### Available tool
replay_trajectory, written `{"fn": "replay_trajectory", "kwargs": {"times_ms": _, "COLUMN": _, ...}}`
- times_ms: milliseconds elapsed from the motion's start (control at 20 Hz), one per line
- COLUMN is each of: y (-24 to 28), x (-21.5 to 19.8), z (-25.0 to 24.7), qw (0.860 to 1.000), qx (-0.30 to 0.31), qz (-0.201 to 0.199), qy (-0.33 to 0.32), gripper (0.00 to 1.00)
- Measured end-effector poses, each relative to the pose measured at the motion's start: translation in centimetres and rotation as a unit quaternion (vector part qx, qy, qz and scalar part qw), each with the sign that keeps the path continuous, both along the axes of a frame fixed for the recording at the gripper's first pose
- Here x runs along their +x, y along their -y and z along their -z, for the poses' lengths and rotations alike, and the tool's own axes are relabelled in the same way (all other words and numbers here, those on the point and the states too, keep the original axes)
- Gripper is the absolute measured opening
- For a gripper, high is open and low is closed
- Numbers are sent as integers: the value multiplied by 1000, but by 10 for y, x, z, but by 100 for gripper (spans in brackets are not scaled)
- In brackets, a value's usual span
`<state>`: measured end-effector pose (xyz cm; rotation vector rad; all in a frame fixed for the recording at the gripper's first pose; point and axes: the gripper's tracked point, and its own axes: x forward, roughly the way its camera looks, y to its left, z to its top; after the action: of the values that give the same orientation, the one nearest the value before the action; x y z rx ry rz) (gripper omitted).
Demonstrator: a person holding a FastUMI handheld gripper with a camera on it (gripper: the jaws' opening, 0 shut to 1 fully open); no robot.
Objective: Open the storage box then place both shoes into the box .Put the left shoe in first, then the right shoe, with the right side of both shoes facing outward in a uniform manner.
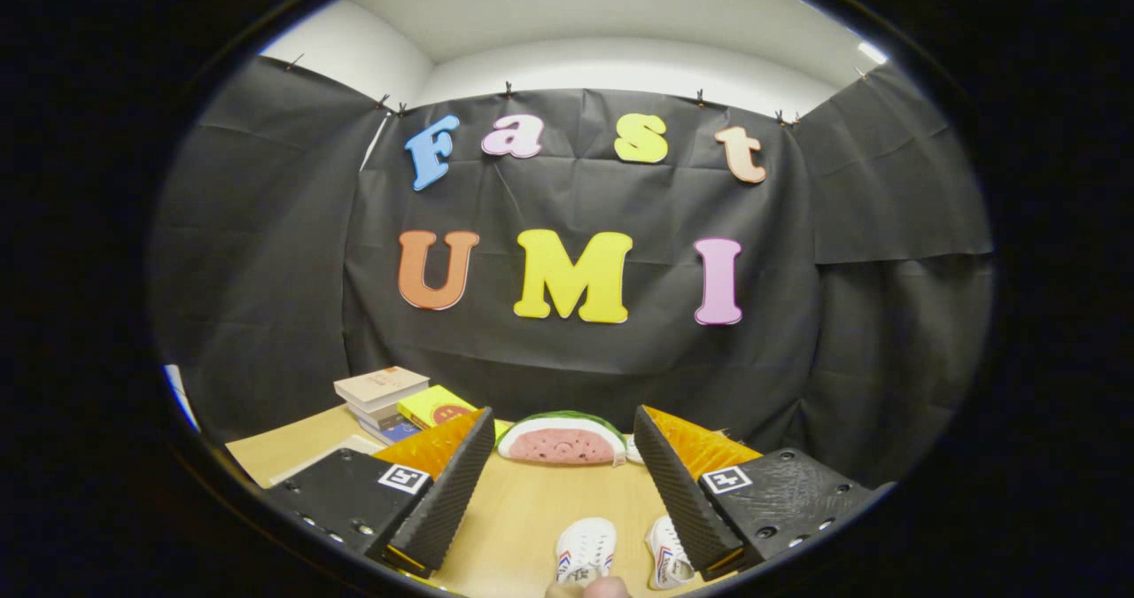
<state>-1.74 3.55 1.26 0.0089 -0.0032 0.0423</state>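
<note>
Your gripper (560, 483) sits above the wooden table (532, 509) w/ fingers spread wide, nothing btwn them but bare tabletop. Both shoes (586, 549) lie on the table close to you, under the gap btwn the fingers: two white shoes w/ perforated uppers and red-blue stripes on the sides, toes pointing toward the booth wall. One is near the middle of the gap; the other shoe (666, 555) is just beside the right finger (678, 492), partly tucked under it. They lie side by side, slightly apart. Beyond the fingertips, at the far end of the table, a watermelon-slice cushion (563, 440) rests against the black cloth. Past the left finger (447, 492), a stack of books (383, 394) w/ a yellow box (436, 405) beside it.
</note>
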Motion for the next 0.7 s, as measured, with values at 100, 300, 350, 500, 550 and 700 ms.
{"fn": "replay_trajectory", "kwargs": {"times_ms": 100, "y": 2, "x": -3, "z": -6, "qw": 1000, "qx": -4, "qz": 2, "qy": 1, "gripper": 95}}
{"fn": "replay_trajectory", "kwargs": {"times_ms": 300, "y": 1, "x": -6, "z": -21, "qw": 1000, "qx": -7, "qz": -5, "qy": 0, "gripper": 95}}
{"fn": "replay_trajectory", "kwargs": {"times_ms": 350, "y": 0, "x": -7, "z": -22, "qw": 1000, "qx": -3, "qz": -9, "qy": -1, "gripper": 96}}
{"fn": "replay_trajectory", "kwargs": {"times_ms": 500, "y": 3, "x": -4, "z": -30, "qw": 1000, "qx": -15, "qz": -6, "qy": 0, "gripper": 96}}
{"fn": "replay_trajectory", "kwargs": {"times_ms": 550, "y": 3, "x": -3, "z": -32, "qw": 1000, "qx": -17, "qz": -7, "qy": 0, "gripper": 96}}
{"fn": "replay_trajectory", "kwargs": {"times_ms": 700, "y": 8, "x": -3, "z": -32, "qw": 1000, "qx": -16, "qz": -15, "qy": -6, "gripper": 95}}
